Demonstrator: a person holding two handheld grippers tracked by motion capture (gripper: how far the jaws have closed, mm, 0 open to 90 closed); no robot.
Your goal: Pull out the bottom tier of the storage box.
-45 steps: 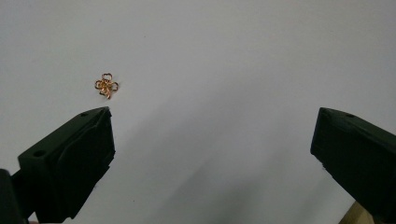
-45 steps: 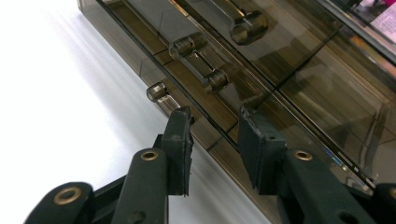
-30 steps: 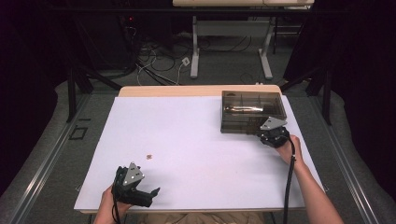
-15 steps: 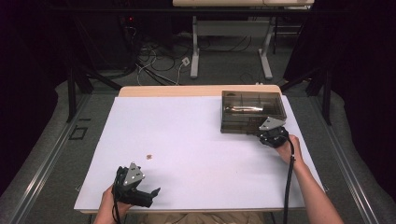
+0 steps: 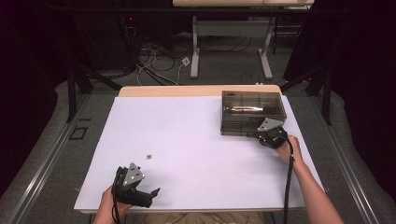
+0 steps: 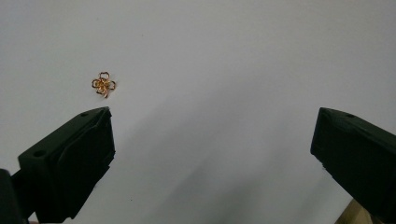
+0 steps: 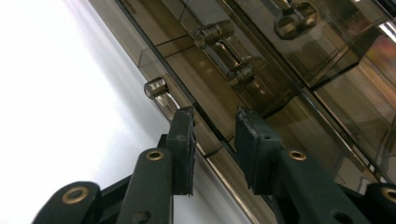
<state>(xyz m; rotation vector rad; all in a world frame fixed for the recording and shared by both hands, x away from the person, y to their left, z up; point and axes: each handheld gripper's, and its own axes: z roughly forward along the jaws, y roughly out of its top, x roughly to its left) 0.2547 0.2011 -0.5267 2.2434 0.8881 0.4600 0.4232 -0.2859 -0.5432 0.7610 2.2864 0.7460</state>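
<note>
A smoky clear plastic box with compartments stands at the table's far right; something long and gold-brown lies inside. My right gripper is at the box's front edge. In the right gripper view its jaws stand narrowly apart astride the box's front rim; whether the pads press the clear plastic is unclear. A small gold clover-shaped charm lies on the white table. My left gripper rests near the front edge, open wide, with the charm ahead of its left jaw and nothing between the jaws.
The white tabletop spreads between the two hands, with a wooden strip along its far edge. Beyond the table are desk legs and cables on the floor.
</note>
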